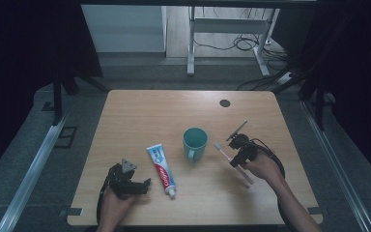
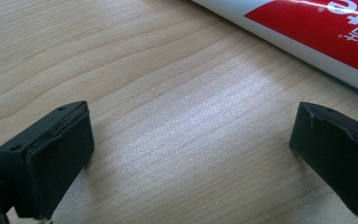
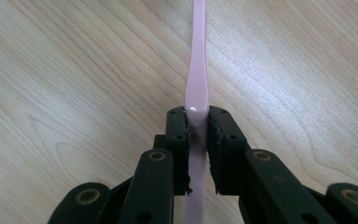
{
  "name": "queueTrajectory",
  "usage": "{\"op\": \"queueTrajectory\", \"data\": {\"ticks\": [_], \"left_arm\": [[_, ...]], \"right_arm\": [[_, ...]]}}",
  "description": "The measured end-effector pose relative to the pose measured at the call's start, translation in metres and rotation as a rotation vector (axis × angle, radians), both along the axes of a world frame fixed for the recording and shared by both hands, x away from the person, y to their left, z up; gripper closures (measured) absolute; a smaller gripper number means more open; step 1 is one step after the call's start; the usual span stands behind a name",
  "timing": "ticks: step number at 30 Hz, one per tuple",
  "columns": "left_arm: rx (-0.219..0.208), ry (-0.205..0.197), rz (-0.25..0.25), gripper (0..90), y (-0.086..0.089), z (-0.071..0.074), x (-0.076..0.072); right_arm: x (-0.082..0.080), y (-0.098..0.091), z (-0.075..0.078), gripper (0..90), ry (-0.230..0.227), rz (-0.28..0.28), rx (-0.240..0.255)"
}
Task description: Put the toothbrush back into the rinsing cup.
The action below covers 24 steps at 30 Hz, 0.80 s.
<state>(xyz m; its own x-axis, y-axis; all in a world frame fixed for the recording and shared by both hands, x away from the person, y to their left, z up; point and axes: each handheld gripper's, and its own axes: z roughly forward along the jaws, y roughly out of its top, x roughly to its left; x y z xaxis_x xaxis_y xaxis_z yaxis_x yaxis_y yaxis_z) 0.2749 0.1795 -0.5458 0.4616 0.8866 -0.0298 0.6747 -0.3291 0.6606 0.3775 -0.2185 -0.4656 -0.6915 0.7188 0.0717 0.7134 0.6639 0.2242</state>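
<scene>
- The pink toothbrush (image 1: 232, 158) is sitting clamped in the right gripper (image 1: 238, 155), right of the worktop's middle and towards its right edge; its bristle end is pointing at the teal mug and its handle end is running back towards the near edge.
- In the right gripper view the toothbrush (image 3: 197, 88) is lying pinched between the two black pads (image 3: 179, 140), which are pressing on the wide part of its handle, with the thin neck stretching away over the wood.
- The right hand (image 1: 263, 166) is gripping that tool, with its forearm coming in from the near right corner.
- The teal mug (image 1: 194, 143) is standing upright near the worktop's middle, just beside the brush head, handle turned towards the near edge.
- The toothpaste tube (image 1: 161, 169) is lying flat left of the mug, cap pointing to the near edge.
- The left gripper (image 1: 128, 182) is resting by the near edge, left of the tube, in the left hand (image 1: 113, 205).
- In the left gripper view its jaws are standing wide apart with bare wood between them, and the toothpaste tube (image 2: 307, 32) is lying just beyond the left gripper (image 2: 191, 154).
- A dark round spot (image 1: 224, 103) is sitting near the worktop's (image 1: 140, 116) far edge.
</scene>
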Motion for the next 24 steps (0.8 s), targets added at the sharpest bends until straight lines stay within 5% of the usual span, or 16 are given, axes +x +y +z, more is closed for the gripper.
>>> {"op": "queueTrajectory", "data": {"ticks": [24], "left_arm": [[0.004, -0.001, -0.004, 0.0, 0.000, 0.000, 0.000]], "right_arm": [[-0.008, -0.012, 0.030, 78.5, -0.174, 0.003, 0.168]]}}
